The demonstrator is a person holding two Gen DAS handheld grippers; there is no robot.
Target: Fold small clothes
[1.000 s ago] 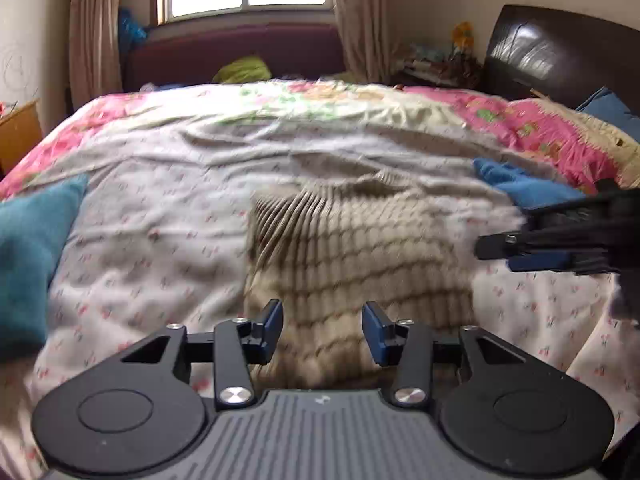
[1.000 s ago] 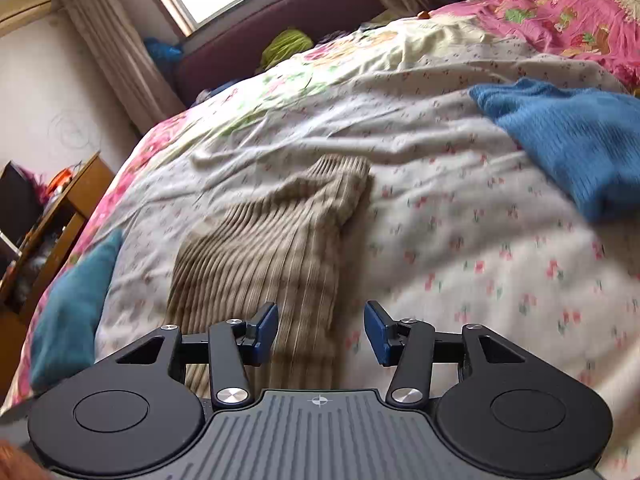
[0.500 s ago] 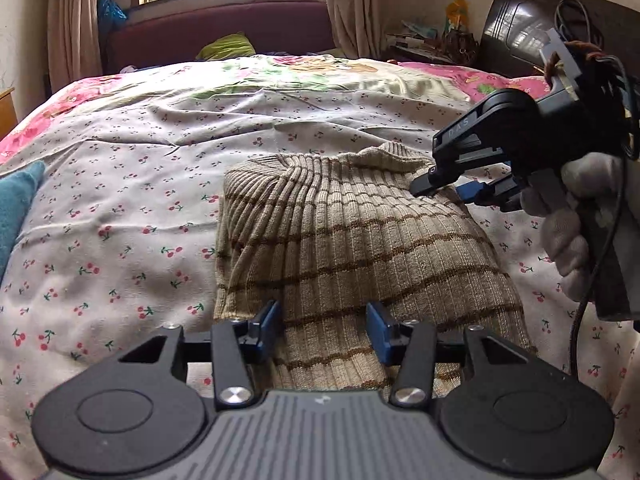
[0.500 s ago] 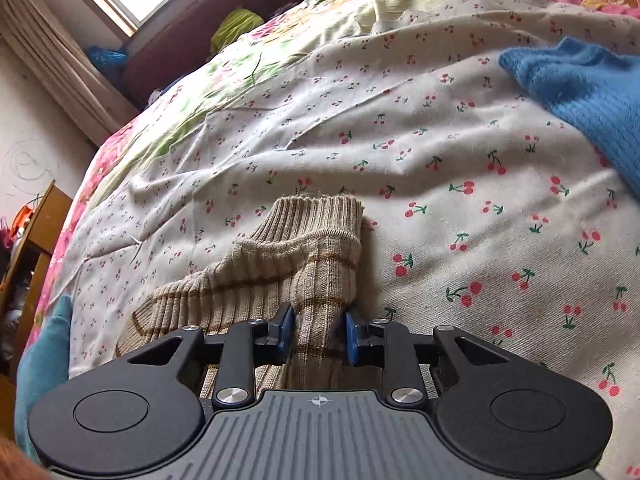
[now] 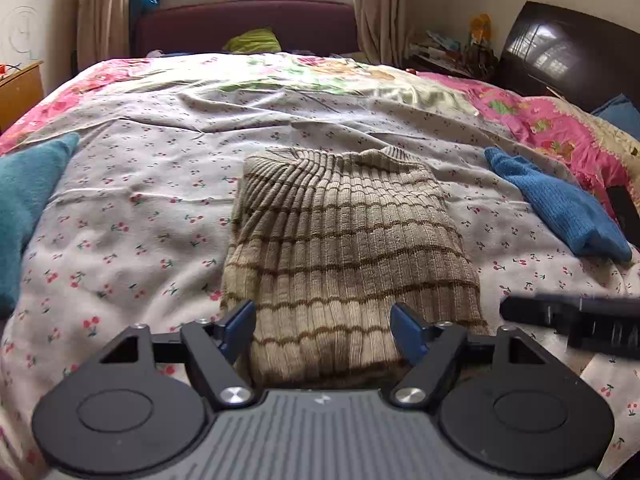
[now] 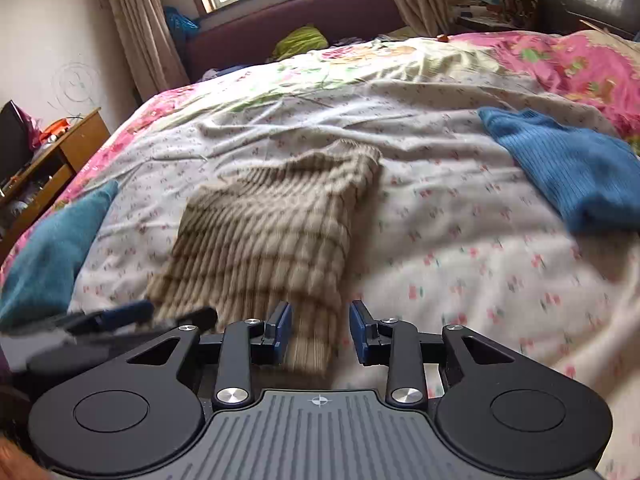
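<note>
A folded beige ribbed sweater with brown stripes (image 5: 344, 248) lies flat in the middle of the bed, and also shows in the right wrist view (image 6: 272, 232). My left gripper (image 5: 323, 330) is open wide and empty, just above the sweater's near edge. My right gripper (image 6: 320, 330) is open and empty over the sweater's near right corner; its finger shows at the right edge of the left wrist view (image 5: 568, 316). The left gripper's fingers (image 6: 120, 314) show at the left of the right wrist view.
A blue knit garment (image 5: 560, 204) lies to the right on the cherry-print sheet (image 5: 132, 216), also in the right wrist view (image 6: 568, 168). A teal garment (image 5: 24, 200) lies at the left. A dark headboard (image 5: 568, 52) is at the far right, and a wooden cabinet (image 6: 48, 160) stands left of the bed.
My right gripper let go of the sweater's collar edge, opened and pulled back to the near side. My left gripper opened wider and drew back slightly. The sweater stays folded.
</note>
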